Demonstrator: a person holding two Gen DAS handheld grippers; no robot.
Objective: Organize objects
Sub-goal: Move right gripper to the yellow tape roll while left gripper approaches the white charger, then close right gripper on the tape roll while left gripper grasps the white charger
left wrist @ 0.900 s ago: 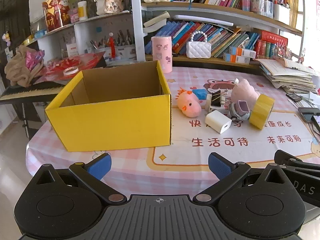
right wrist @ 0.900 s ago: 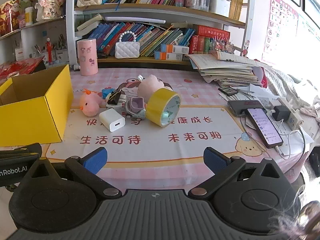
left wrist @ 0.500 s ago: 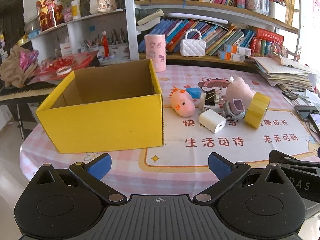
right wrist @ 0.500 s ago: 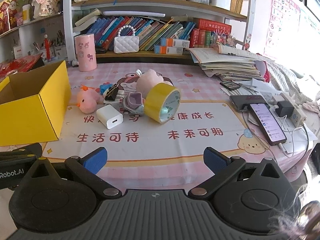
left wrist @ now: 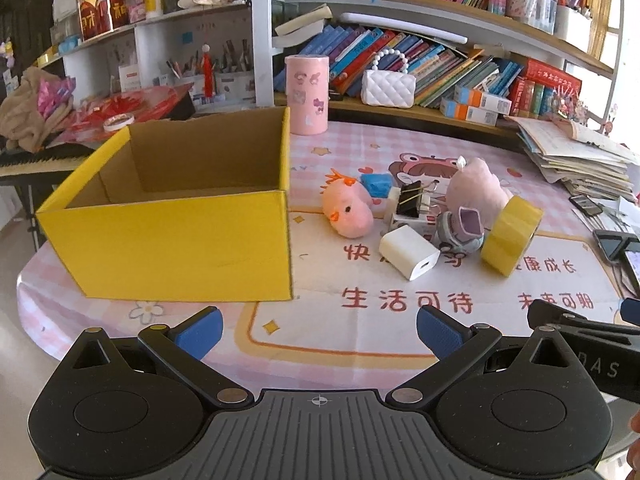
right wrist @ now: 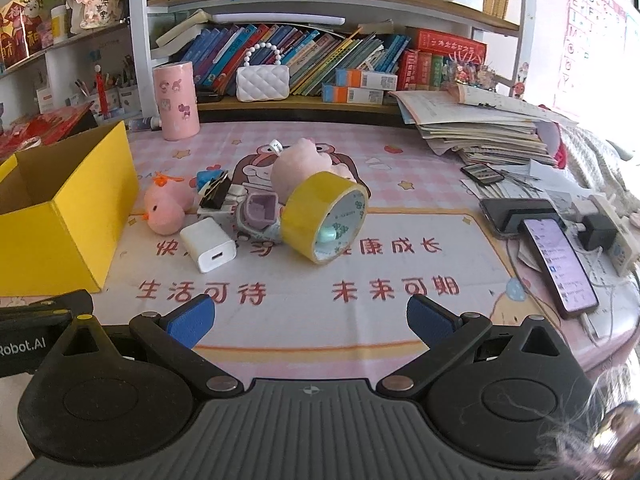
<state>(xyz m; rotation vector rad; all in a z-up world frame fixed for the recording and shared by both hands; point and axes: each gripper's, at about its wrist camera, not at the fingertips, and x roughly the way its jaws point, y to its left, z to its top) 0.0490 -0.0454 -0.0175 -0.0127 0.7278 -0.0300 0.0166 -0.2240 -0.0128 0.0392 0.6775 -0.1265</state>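
**Both sets of jaws spread wide at the near edge, the clutter well ahead of them**

Here is the left gripper (left wrist: pixel 318 330), hanging above the near edge of the table (left wrist: pixel 360 344), jaws spread wide with nothing between the blue pads. Straight ahead and a little to its left stands the yellow box (left wrist: pixel 168 244), open at the top, its cardboard inside bare as far as the view reaches. The box sits toward the table's left edge.

Over to the right gripper (right wrist: pixel 310 318), also at the near edge, jaws just as wide, holding nothing. Beyond it, toward the middle of the table, lies the pile. The white charger (right wrist: pixel 208 250) is nearest the near edge, lying flat with its port facing the camera. Just behind it to the left is the pink chick toy (right wrist: pixel 166 210), close beside the box's right wall. The yellow tape roll (right wrist: pixel 324 216) stands on its rim, tilted, its hole facing the right gripper. A small purple toy (right wrist: pixel 260 216) is wedged against the tape's left side, and a black binder clip (right wrist: pixel 216 194) rests on a white item behind it. The pink plush (right wrist: pixel 300 166) sits at the back of the group, touching the tape roll.

None of these things lies between either pair of jaws; all are well ahead of the pads. A phone (right wrist: pixel 560 264) lies near the table's right edge.
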